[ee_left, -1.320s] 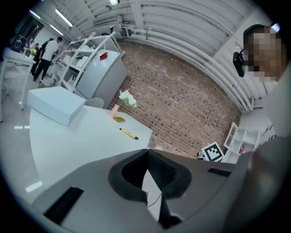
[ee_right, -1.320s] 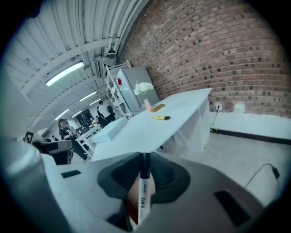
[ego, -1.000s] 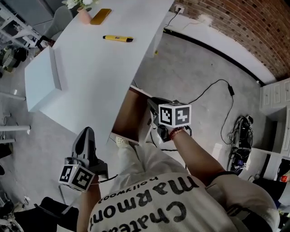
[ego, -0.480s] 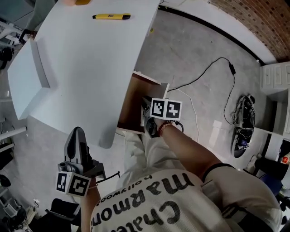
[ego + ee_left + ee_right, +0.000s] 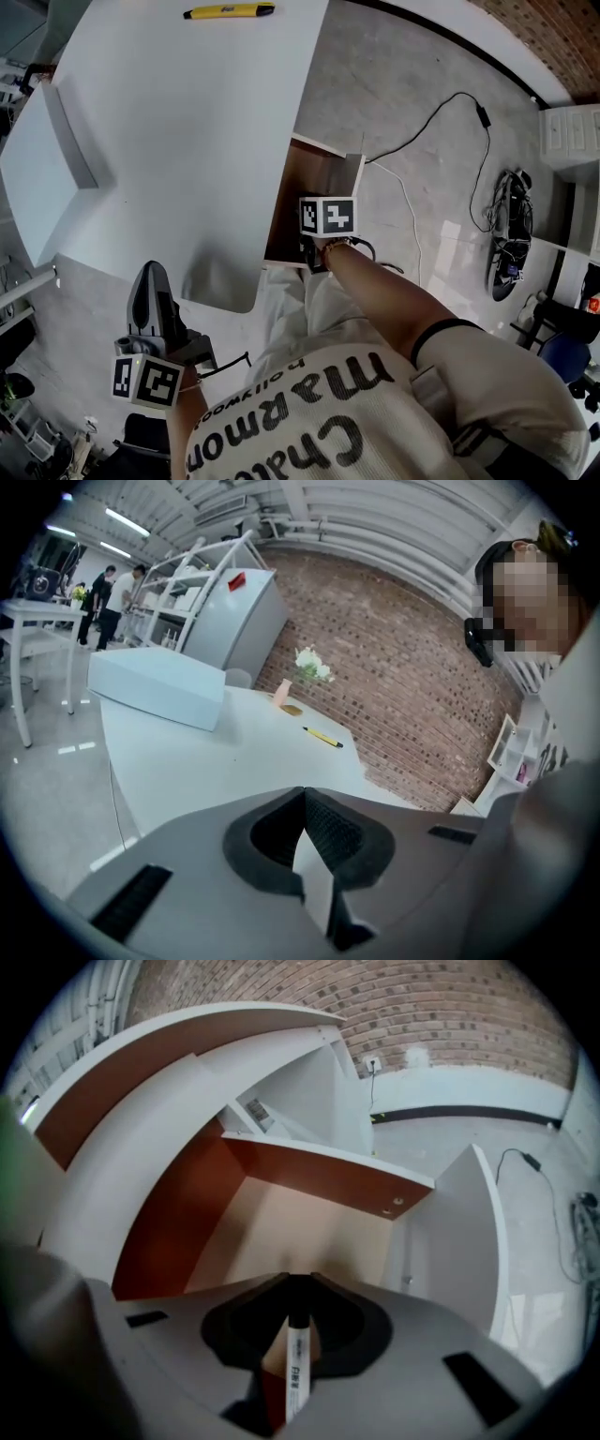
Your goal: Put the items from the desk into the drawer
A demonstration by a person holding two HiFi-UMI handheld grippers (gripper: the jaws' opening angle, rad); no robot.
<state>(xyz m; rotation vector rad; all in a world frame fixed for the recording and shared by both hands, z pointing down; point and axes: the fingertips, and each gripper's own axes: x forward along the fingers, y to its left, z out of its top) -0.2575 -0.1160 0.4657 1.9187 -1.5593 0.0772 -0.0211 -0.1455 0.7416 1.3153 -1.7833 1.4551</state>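
Brown panels line the open drawer (image 5: 309, 1232), which stands out from under the white desk (image 5: 187, 141) toward the person's legs. The right gripper (image 5: 298, 1281) hangs over the drawer and points steeply down into it. Its jaws pinch a marker pen (image 5: 294, 1363) with a white, printed barrel and a black cap that sits right at the jaw tips. The pen runs lengthwise between the jaws, cap end toward the drawer's pale bottom. Whether it touches that bottom cannot be told. In the head view this gripper's marker cube (image 5: 328, 216) lies over the near end of the drawer opening, with the person's forearm reaching down to it.

The left gripper (image 5: 302, 791) is held low at the person's left, just beside the desk's rounded near corner. Its jaws are pressed together at the tips with nothing between them, and it looks out across the desk top.

On the desk a yellow pen (image 5: 230, 11) lies near the far edge, well apart from both grippers. A white box (image 5: 159, 682) sits at the desk's left side. The left gripper view also shows a pink vase (image 5: 283, 692) with white flowers at the desk's far end, in front of a brick wall (image 5: 403, 696). On the grey floor to the right of the drawer a black cable (image 5: 441, 117) trails in a loop.
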